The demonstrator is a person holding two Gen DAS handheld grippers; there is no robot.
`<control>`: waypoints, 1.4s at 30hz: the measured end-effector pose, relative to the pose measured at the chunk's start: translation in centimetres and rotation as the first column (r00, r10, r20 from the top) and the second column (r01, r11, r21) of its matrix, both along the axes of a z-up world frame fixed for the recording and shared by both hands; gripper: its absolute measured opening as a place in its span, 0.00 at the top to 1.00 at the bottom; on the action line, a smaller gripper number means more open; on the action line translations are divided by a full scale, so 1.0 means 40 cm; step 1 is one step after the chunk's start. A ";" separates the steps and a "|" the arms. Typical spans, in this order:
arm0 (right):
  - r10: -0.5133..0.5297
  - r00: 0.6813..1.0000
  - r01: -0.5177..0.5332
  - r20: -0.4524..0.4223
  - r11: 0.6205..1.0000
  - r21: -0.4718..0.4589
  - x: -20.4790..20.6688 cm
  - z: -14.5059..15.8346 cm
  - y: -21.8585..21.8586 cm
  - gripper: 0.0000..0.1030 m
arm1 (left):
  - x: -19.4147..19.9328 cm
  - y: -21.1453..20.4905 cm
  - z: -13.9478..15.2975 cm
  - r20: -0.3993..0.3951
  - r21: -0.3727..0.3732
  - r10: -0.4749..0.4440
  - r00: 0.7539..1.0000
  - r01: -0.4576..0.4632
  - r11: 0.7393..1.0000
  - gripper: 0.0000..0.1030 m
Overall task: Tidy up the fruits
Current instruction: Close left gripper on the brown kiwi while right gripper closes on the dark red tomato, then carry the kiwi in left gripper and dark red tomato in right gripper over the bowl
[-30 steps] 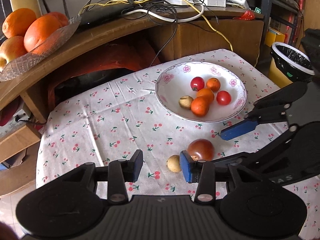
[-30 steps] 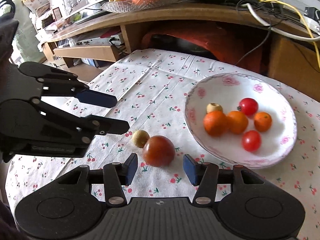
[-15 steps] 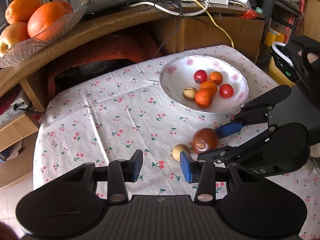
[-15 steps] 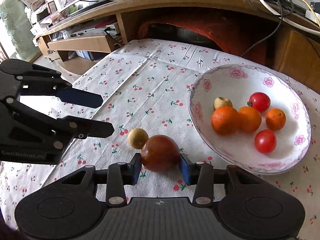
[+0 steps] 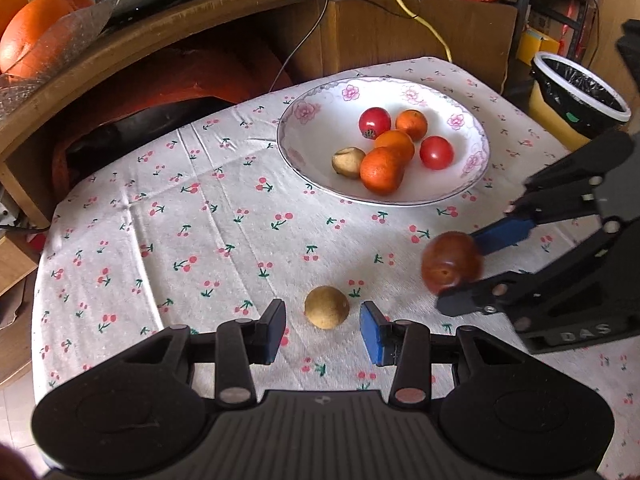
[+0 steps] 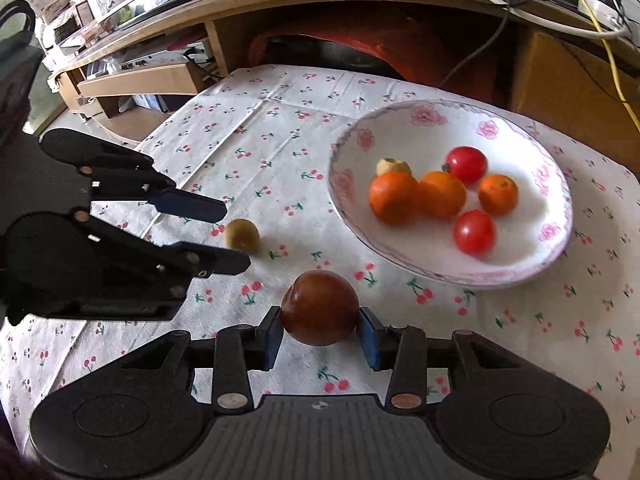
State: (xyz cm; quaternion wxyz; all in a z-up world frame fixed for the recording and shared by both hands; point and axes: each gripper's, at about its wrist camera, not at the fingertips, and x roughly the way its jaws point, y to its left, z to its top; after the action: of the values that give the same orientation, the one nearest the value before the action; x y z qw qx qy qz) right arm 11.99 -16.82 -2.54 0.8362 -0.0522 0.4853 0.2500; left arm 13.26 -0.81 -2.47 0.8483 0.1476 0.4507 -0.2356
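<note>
Fingers [image 6: 366, 338] of your right gripper [image 6: 320, 334] clamp the dark red fruit [image 6: 319, 307], lifted just short of the flowered bowl [image 6: 554, 200]; your left gripper [image 5: 323, 330] stands spread around the small tan fruit [image 5: 327, 306] on the tabletop [image 5: 160, 240], farther from the bowl. Next, likely: carry the red fruit over the rim and release. "DAS" is legible on the right gripper's body.
</note>
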 end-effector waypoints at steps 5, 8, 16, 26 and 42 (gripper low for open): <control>-0.017 1.000 0.017 -0.005 1.000 0.001 0.002 0.000 -0.018 0.65 | 0.008 -0.016 -0.019 0.003 0.032 0.008 1.000 -0.009 0.999 0.54; -0.027 1.000 0.027 -0.009 1.000 0.001 0.006 0.000 -0.023 0.65 | 0.008 -0.016 -0.018 -0.003 0.026 0.014 1.000 -0.014 1.000 0.60; -0.007 1.000 0.007 -0.012 1.000 -0.009 -0.001 0.002 -0.023 0.65 | -0.007 -0.026 -0.009 -0.024 0.008 -0.008 1.000 0.008 1.000 0.67; -0.007 1.000 0.007 -0.013 0.999 -0.041 -0.071 0.010 -0.055 0.65 | -0.103 -0.060 0.010 -0.057 -0.010 -0.116 0.992 0.116 0.993 0.67; -0.007 1.000 0.007 -0.016 1.000 -0.013 -0.054 -0.003 -0.049 0.62 | -0.109 -0.073 -0.007 -0.039 0.031 -0.133 0.990 0.134 0.990 0.64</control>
State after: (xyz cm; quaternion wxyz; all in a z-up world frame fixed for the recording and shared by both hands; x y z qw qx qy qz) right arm 9.85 -18.77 -2.64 0.8327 -0.0538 0.4940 0.2442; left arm 8.88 -3.74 -2.76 0.8195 0.1872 0.4594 -0.2869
